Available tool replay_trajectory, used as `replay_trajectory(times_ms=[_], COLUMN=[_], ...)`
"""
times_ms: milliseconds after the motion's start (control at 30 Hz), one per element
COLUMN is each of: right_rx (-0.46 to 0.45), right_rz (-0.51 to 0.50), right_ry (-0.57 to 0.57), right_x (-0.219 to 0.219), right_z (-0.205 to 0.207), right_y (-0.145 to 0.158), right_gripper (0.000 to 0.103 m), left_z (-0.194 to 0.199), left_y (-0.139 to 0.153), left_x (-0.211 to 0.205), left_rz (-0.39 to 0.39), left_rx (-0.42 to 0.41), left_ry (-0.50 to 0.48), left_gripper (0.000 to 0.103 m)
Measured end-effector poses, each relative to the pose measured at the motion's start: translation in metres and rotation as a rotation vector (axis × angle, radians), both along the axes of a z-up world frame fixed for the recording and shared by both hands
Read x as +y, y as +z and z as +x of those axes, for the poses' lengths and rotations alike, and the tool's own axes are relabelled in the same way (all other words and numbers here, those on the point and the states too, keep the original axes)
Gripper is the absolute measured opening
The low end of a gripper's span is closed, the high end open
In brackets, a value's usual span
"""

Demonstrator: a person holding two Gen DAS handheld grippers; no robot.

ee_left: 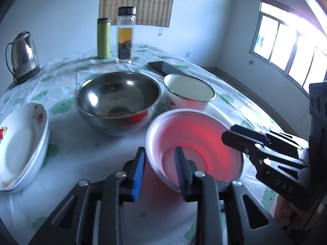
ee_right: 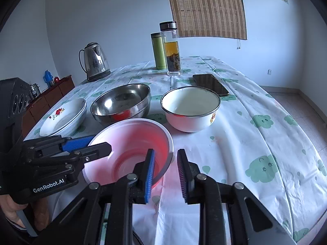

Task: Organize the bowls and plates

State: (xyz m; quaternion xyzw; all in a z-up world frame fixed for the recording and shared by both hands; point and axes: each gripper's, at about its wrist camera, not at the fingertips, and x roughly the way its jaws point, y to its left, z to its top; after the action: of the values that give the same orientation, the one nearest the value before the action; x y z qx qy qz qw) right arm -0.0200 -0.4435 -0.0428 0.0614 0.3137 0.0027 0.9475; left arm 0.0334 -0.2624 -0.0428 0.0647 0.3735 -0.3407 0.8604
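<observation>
A red plastic bowl [ee_left: 196, 143] [ee_right: 132, 149] stands at the near edge of the table. My left gripper [ee_left: 159, 171] is open and straddles its left rim, one finger outside and one inside; it also shows in the right wrist view [ee_right: 96, 143]. My right gripper [ee_right: 166, 171] is open and straddles the bowl's right rim; it also shows in the left wrist view [ee_left: 235, 136]. Behind the red bowl stand a steel bowl [ee_left: 117, 100] [ee_right: 121, 104] and a white enamel bowl [ee_left: 189, 94] [ee_right: 191, 108]. Stacked white flowered plates [ee_left: 22, 145] [ee_right: 64, 118] lie at the left.
At the back of the table stand a steel kettle [ee_right: 95, 61], a green flask [ee_right: 158, 51] and a glass tea bottle [ee_right: 171, 49]. A dark phone [ee_right: 211, 83] lies behind the enamel bowl. The table drops off at the right, under a clouded cloth [ee_right: 255, 143].
</observation>
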Motion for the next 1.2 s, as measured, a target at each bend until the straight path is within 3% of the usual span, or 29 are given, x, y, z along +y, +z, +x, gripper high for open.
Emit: replay_trajectory(times_ms=[133, 467, 1000, 1200], right_rx=[-0.003, -0.022, -0.091, -0.137], right_rz=[-0.001, -0.006, -0.022, -0.046], right_ry=[0.002, -0.001, 0.024, 0.035], right_x=[0.000, -0.003, 0.007, 0.011], right_z=[0.000, -0.002, 0.003, 0.014], right_y=[0.000, 0.009, 0.047, 0.071], right_gripper=[0.019, 0.018, 0.018, 0.018], left_z=[-0.001, -0.004, 0.012, 0.036], left_y=[-0.001, 0.012, 0.057, 0.069], left_x=[-0.003, -0.002, -0.001, -0.001], left_rz=[0.000, -0.025, 0.001, -0.006], left_rx=[-0.002, -0.022, -0.142, -0.134], left_ry=[0.000, -0.002, -0.003, -0.001], left_gripper=[0.020, 0.020, 0.020, 0.020])
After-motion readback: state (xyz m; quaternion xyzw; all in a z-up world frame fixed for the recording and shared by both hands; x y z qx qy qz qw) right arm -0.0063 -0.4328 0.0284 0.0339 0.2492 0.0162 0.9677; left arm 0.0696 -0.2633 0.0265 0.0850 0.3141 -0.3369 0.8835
